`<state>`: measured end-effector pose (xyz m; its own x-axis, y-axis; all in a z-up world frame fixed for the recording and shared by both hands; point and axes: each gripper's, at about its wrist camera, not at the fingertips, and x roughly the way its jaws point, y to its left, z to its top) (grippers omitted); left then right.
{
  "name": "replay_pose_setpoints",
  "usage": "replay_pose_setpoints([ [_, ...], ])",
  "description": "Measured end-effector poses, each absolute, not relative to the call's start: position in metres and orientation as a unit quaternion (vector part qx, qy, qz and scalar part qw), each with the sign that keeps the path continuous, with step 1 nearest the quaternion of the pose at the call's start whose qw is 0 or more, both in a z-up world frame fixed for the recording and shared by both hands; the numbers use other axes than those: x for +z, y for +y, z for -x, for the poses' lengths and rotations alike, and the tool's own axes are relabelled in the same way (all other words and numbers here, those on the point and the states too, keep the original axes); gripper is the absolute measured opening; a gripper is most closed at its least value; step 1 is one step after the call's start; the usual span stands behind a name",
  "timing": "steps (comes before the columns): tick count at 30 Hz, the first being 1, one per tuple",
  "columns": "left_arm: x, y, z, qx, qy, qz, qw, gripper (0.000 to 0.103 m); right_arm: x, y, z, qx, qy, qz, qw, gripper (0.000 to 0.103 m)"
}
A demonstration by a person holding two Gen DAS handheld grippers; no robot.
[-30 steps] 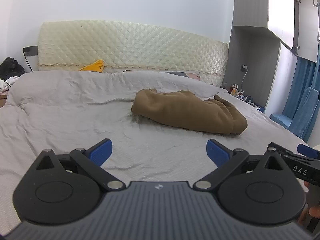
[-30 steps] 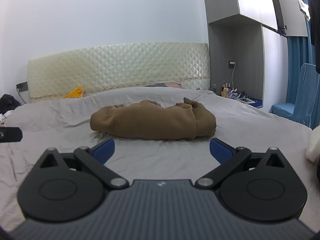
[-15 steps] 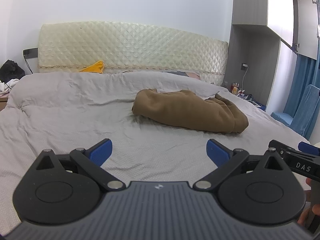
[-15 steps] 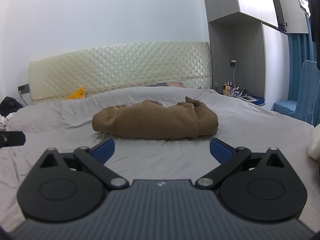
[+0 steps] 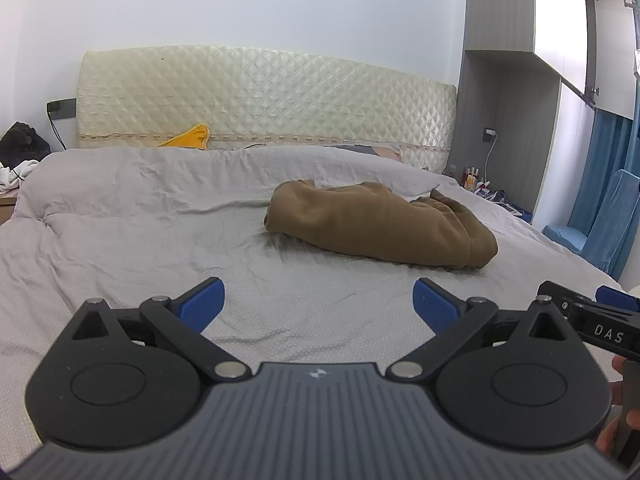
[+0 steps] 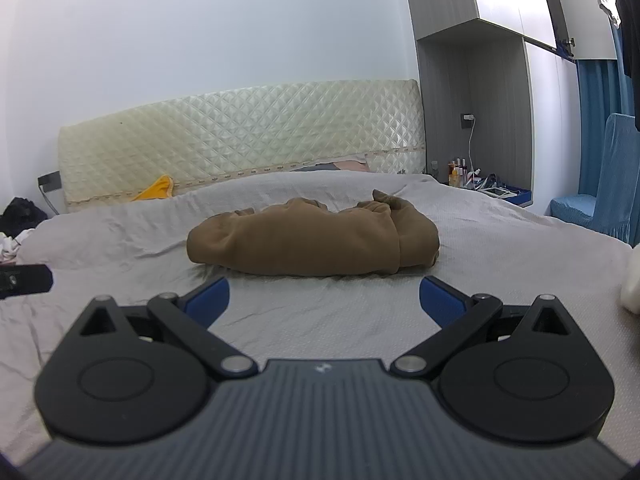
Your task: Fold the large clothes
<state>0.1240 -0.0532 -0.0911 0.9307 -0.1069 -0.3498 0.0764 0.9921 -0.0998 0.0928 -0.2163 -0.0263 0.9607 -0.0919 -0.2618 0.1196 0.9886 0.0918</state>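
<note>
Brown garment (image 5: pixel 380 226) lies bunched in a rumpled heap on the grey bed cover (image 5: pixel 140 216), about mid-bed, well short of the quilted headboard (image 5: pixel 264 100). Left tongs (image 5: pixel 318 300) are released, blue tips spread wide, nothing between them, hovering over bare bed cover near the foot end; the garment sits beyond them and off toward their right tip, well apart. Right tongs (image 6: pixel 324 296) also released and empty; in the right wrist view the garment (image 6: pixel 312 240) lies straight ahead of them, centred between the two tips, near but not touching. Right tongs' tip shows at the right edge of the left view (image 5: pixel 618 298). Yellow cloth (image 5: pixel 190 138) rests against the headboard, far behind the garment.
</note>
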Motion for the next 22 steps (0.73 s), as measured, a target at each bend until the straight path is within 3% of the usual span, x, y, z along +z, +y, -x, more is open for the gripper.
replay_pose_setpoints([
  [22,-0.0939,-0.0555,-0.1264,-0.042,0.181,0.043,0.982,0.102,-0.0277,-0.2143,-0.0930,-0.051,0.129,-0.057,0.989,0.103],
])
